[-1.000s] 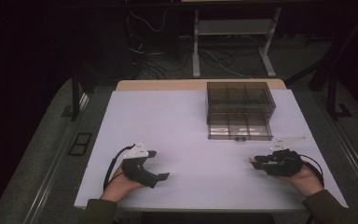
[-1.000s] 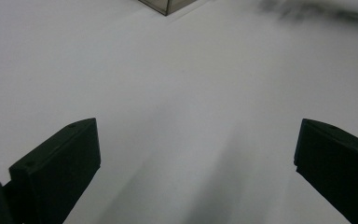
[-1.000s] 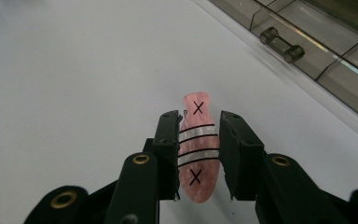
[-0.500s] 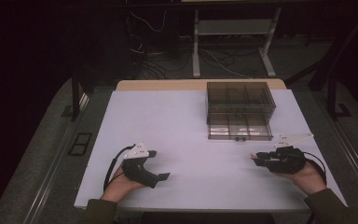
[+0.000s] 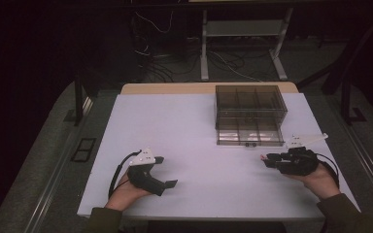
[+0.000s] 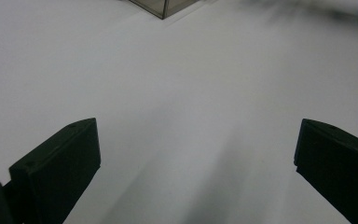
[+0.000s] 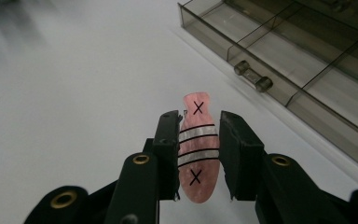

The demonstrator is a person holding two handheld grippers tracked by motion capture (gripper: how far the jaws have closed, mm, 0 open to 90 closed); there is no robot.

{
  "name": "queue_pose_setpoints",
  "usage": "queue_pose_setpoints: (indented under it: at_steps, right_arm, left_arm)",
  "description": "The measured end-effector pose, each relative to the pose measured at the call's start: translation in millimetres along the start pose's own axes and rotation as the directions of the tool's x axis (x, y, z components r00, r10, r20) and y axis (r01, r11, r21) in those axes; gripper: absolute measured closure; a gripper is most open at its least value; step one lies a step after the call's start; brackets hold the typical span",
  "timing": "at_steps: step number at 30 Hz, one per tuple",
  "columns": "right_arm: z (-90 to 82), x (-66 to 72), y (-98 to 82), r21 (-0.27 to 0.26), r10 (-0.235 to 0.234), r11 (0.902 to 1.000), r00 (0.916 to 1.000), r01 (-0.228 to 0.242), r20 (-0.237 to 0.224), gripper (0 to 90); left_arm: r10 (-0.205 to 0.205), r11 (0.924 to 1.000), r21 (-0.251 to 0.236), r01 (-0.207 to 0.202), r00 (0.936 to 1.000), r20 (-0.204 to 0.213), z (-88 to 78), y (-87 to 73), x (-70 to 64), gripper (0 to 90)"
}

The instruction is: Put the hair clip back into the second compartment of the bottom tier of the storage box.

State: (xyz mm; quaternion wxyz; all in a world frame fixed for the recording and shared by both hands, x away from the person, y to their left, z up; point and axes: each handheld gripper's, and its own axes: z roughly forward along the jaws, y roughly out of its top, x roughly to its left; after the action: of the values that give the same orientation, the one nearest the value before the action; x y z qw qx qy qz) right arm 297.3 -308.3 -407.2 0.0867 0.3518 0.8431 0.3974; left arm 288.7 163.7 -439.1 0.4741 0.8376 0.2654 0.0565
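Right tool is clamped on a pink striped fish-shaped piece, held just above the white counter near the smoked compartment box. Left tool rests wide open, empty.

drawer box — cut off by top edge | pink piece — sides hidden by claw pads

between the black jaws of our right gripper we see a pink piece banded with pearly white stripes edged in black, a black x at each end. just beyond it, the drawer box is smoky grey. the table is white.
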Motion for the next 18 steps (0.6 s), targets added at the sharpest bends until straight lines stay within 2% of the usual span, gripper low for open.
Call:
queue_pose_setpoints:
  at_steps: [18]
  right_arm:
    - [2.3,-11.1,14.3,-0.028,0.016,0.9995,0.9999,-0.015,0.006,67.8]
  left_arm:
    - [0.006,1.0000,0.002,-0.006,1.0000,0.003,0.8,0.6,-1.2,0.0]
